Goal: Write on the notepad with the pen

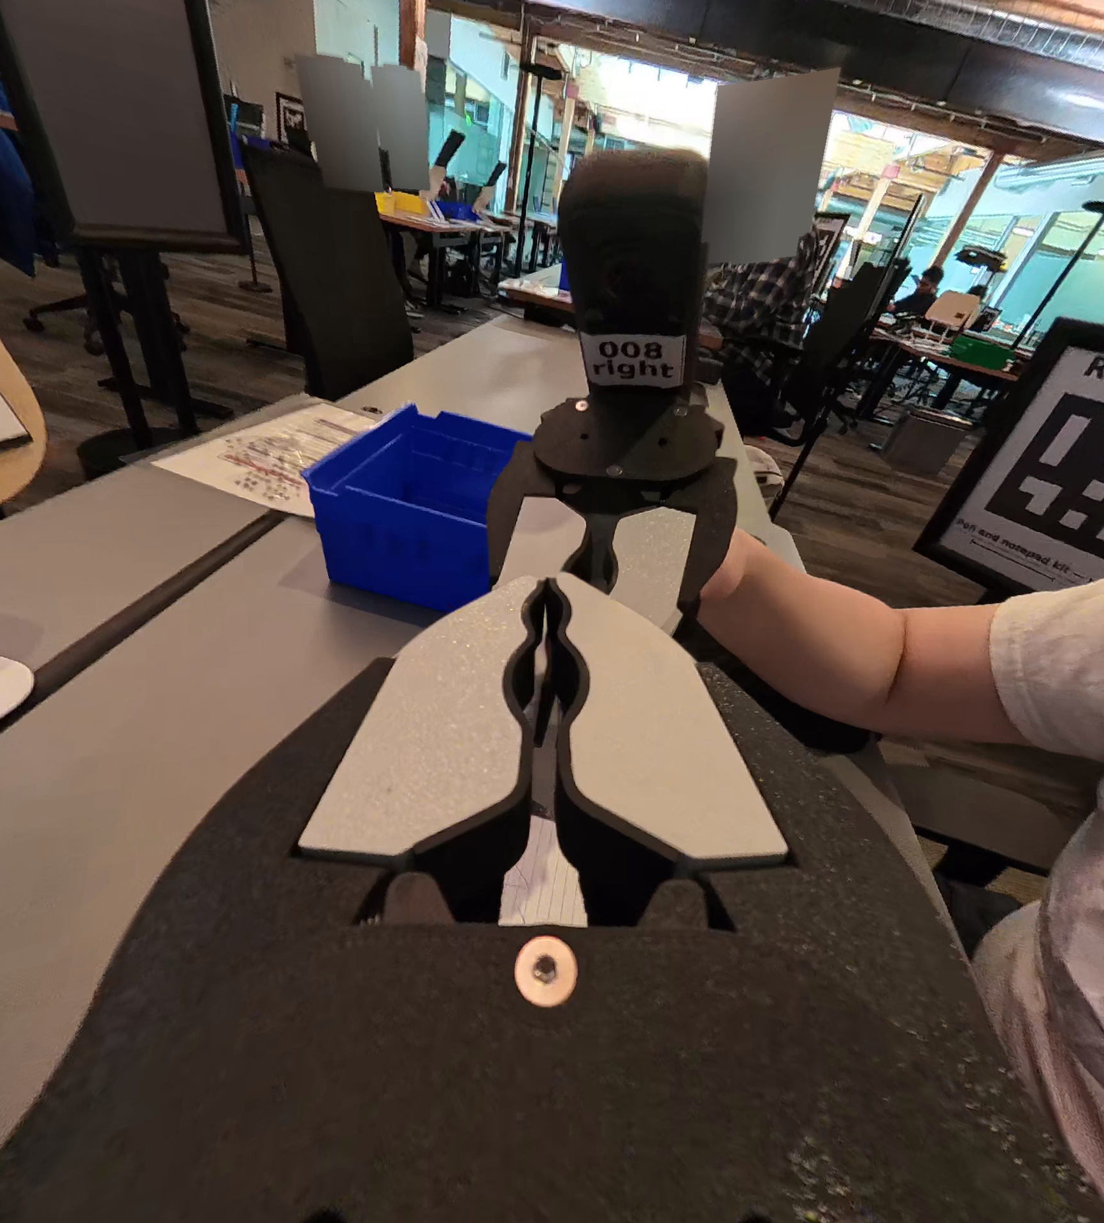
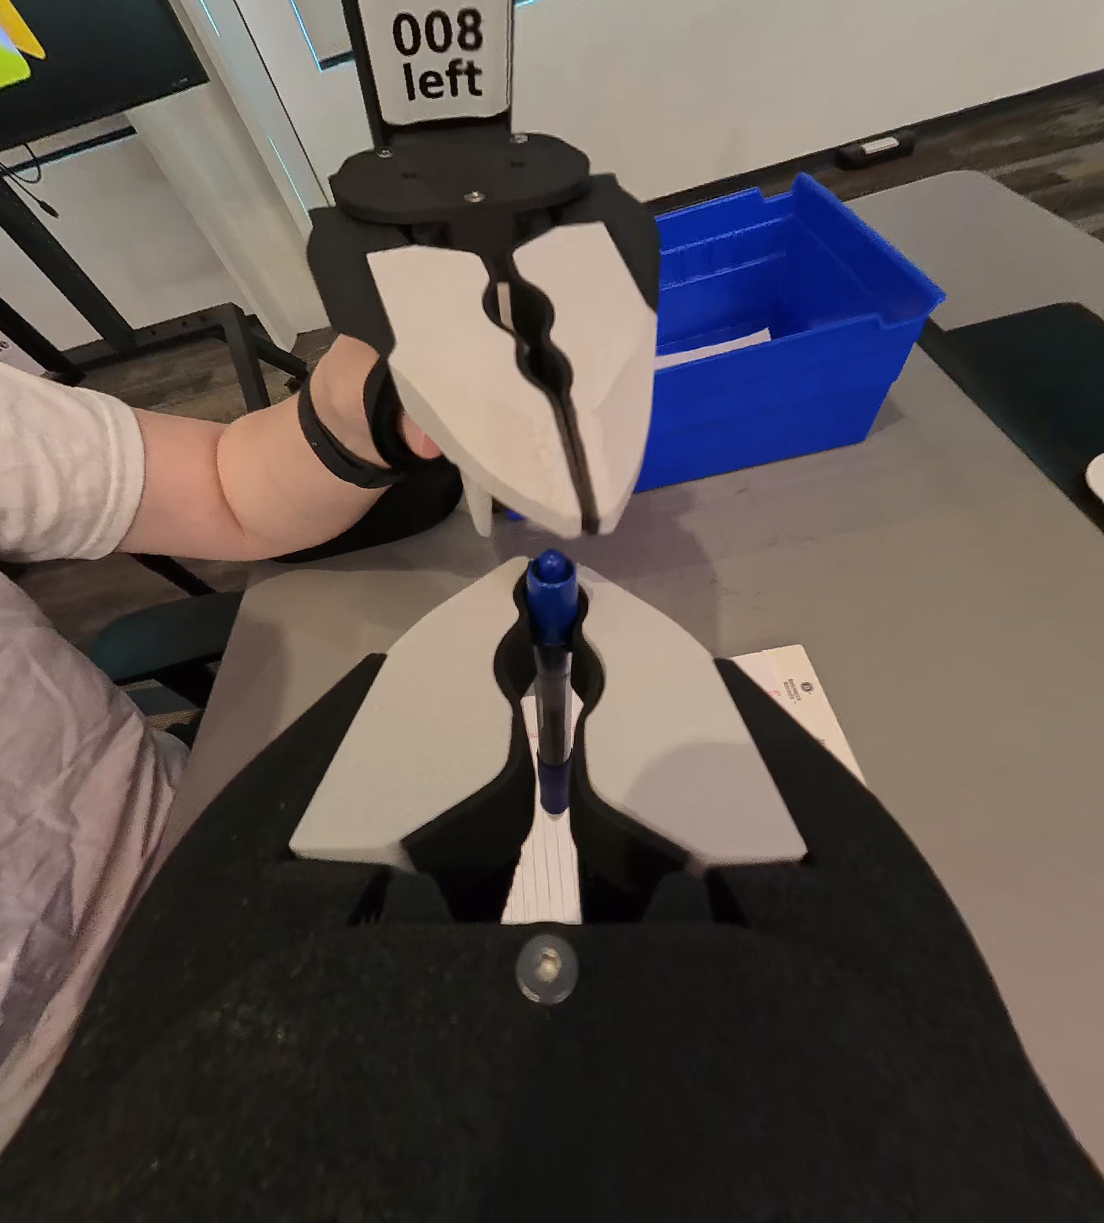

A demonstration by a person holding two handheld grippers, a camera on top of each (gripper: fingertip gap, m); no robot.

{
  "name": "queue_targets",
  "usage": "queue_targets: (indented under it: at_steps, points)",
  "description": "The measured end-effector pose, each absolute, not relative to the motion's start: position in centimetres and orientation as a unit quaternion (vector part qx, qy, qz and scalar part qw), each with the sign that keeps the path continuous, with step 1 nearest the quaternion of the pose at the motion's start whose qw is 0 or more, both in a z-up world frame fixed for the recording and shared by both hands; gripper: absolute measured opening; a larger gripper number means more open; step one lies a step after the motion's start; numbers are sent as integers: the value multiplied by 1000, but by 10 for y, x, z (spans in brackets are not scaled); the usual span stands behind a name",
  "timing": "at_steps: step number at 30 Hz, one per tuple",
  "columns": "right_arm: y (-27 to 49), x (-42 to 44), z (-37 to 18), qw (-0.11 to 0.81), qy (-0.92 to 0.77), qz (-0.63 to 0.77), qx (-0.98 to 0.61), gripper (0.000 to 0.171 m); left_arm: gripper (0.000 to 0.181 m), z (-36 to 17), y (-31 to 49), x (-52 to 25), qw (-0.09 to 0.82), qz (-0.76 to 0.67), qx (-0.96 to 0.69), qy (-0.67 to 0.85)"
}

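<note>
Blue pen (image 2: 550,668): it is held upright in the right tool (image 2: 550,582), with its blue top poking out between the tips.
Right tool: its two pale fingers (image 2: 443,715) are pressed onto the pen from both sides. In the left view this tool (image 1: 592,569) is seen farther off, hanging tip-down over the bench, and the pen cannot be made out there.
Left tool (image 1: 548,586): its jaws are pressed together, and nothing can be seen held in it. In the right view it (image 2: 585,526) is tilted down, with its tip just above the pen's top. The two are close but apart.
Pad (image 2: 546,880): white lined paper is seen through the gap under the right tool, below the pen. A corner of the pad sticks out on the right of that tool. A bit of lined paper with a faint mark (image 1: 539,880) is also seen under the left tool.
Pen tip: it is hidden by the tool, so it cannot be told if the paper is touched.
Bench (image 2: 900,562): it is grey, and the pad lies flat on it.
Blue bin (image 2: 774,370): it sits on the bench behind the tools, with a white sheet inside.
Arms: one bare arm (image 1: 833,668) with a pale short sleeve is seen behind each tool.
Sign (image 1: 1065,463): a black-framed card with black and white squares stands at the far right of the left view.
</note>
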State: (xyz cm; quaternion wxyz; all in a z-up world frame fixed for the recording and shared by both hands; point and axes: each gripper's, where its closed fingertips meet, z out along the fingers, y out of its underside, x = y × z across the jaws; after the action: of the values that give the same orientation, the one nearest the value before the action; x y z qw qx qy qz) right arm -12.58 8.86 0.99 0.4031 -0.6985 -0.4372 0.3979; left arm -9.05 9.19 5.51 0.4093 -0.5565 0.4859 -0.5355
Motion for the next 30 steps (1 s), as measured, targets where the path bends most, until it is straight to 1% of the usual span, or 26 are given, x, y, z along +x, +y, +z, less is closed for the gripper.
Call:
queue_targets:
  at_steps: [5,7,10,15,17,20,23,26,30]
  points:
    - [89,-123,6,418,-470,341,-698,5,0,76,90,-101,431,-546,-541,473]
    - [90,-125,3,419,-475,327,-701,5,18,70,86,-99,418,-536,-547,489]
    - [92,-124,-2,417,-483,304,-708,5,19,55,77,-93,390,-513,-551,530]
    - [95,-118,3,427,-473,299,-710,5,18,52,79,-90,399,-500,-557,530]
    - [100,-112,13,443,-441,324,-710,5,17,60,83,-95,406,-513,-556,512]
    - [107,-95,37,461,-363,414,-696,5,17,72,93,-104,423,-528,-557,481]
    - [114,-70,60,486,-297,478,-668,5,17,72,97,-109,412,-528,-568,479]
    - [118,-47,75,525,-276,469,-655,5,17,64,97,-111,396,-514,-580,492]
    - [110,-33,97,578,-297,424,-631,5,16,59,96,-108,390,-504,-584,503]
